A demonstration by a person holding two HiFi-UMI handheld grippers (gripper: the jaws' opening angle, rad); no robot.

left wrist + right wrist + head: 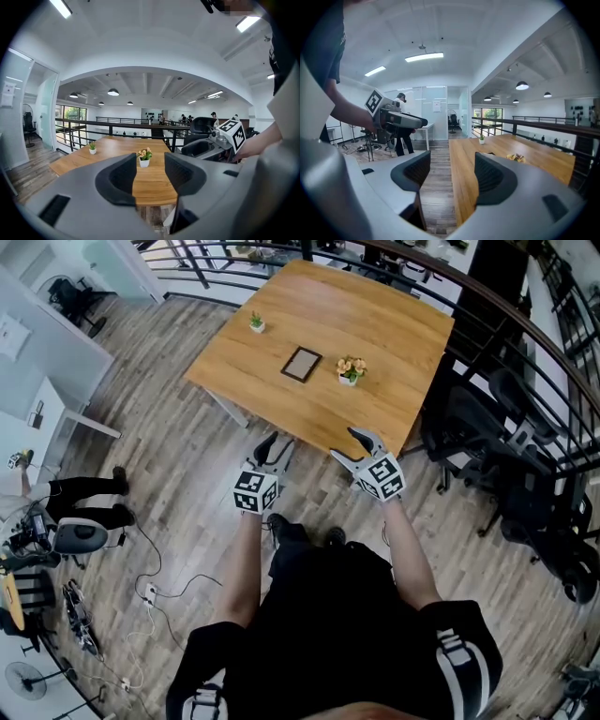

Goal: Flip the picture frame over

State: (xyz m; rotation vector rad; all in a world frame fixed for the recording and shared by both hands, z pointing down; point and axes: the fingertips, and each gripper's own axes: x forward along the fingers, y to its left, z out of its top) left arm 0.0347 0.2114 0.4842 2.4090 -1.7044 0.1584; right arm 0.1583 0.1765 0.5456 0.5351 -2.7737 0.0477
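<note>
Square wooden worktop point(394, 334), smooth, warm grain. Picture frame point(302, 364): small dark rectangle, flat near the centre, flower pot point(351, 371) just beside it. Left hand-held gripper point(265, 454) and right hand-held gripper point(345, 442) at the near edge, well apart from the frame, both with jaws spread and empty.

No text can be read anywhere; the posted white sheet point(436, 106) is too small.
</note>
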